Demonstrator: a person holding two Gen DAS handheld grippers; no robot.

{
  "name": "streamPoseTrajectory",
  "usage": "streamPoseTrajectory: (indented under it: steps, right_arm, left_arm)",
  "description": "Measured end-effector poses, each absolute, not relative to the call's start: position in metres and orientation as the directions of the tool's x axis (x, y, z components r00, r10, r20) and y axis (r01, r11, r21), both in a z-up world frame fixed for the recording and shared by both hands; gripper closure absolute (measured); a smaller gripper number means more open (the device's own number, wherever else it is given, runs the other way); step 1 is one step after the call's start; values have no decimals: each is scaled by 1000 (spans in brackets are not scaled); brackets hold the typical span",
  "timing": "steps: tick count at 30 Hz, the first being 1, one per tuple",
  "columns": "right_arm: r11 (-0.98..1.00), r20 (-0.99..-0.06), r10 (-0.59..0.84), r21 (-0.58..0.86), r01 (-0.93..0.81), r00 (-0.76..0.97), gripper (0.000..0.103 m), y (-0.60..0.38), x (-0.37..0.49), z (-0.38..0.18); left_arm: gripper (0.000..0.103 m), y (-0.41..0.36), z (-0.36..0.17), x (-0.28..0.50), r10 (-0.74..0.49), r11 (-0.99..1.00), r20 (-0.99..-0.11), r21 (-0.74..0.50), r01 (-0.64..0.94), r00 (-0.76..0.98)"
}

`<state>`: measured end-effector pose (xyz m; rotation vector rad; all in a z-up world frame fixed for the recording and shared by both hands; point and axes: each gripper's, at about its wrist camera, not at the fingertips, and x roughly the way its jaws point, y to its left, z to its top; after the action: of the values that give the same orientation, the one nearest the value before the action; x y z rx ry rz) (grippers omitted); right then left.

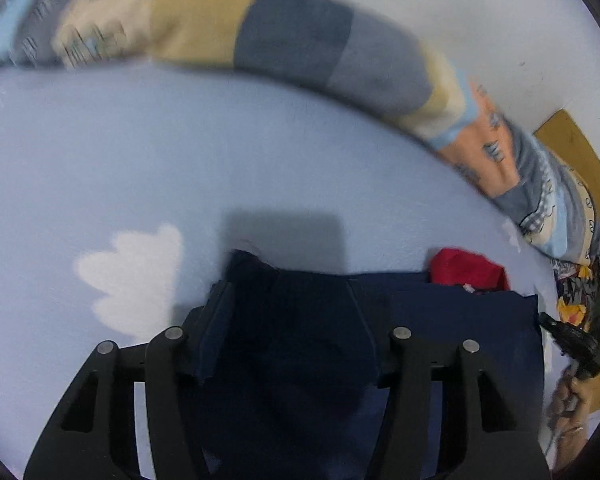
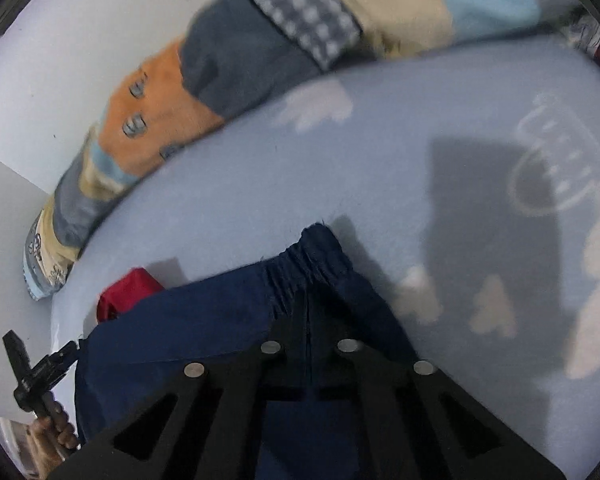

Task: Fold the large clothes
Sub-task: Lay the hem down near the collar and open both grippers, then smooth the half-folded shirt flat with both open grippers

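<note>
navy garment (image 2: pixel 204 332), pale blue sheet (image 2: pixel 300 184)

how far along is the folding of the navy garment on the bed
Early to middle, as far as these views show. Done: the navy garment is lifted off the light blue sheet by its edge. In hand: the right gripper is shut on the gathered waistband; the left gripper has cloth between its fingers, grip unclear. Left: no tidy fold is visible yet, and the red garment lies unfolded behind.

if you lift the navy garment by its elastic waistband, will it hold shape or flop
Probably flop: the navy garment already drapes in soft folds on the bed sheet. The gathered waistband bunches, so it likely stretches. It looks thin, probably light, though the right gripper pinches it.
</note>
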<state>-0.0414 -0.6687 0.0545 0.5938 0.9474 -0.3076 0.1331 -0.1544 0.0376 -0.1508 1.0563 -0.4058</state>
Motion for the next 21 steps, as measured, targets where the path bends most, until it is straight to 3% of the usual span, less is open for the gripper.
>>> streamPoseTrajectory:
  steps: [1,2,6,7,10,13,16,18,21]
  right_arm:
    - [826,-818,-5,321,463,576,92,-662,-50,67]
    - [844,-804,1,320,431,595,92,-656,-59,77]
    - [915,-792,81,300,270,605,85,-609,-105,104]
    - [927,-795,94,289,238,600,83,-598,-116,106]
    - [956,-826,129,252,153,549,82,-555,-163,93]
    - [956,-863,121,234,176,490,84,-545,-195,69]
    - [930,-895,20,180,321,445,90,-570,-227,38]
    - [866,-889,0,229,445,457,94,-591,-247,38]
    - [853,-873,-115,157,498,473,85,-577,-262,68]
  left_arm:
    - [47,-150,50,121,-399,914,-797,-303,271,453]
    - [39,-147,60,107,-408,908,-782,-294,300,471]
    - [33,-151,82,38,-338,912,-779,-131,389,529]
    - [27,-152,81,17,-313,911,-779,-85,403,543]
    - [26,-153,64,-34,-232,904,-774,53,425,590]
    - [24,-138,22,-47,-115,910,-836,129,395,537]
    - [4,-96,-2,-38,-151,962,-862,-15,272,484]
    - [7,-76,8,-41,-155,982,-868,-83,170,472]
    - [7,-93,48,-70,-101,985,-812,-1,172,575]
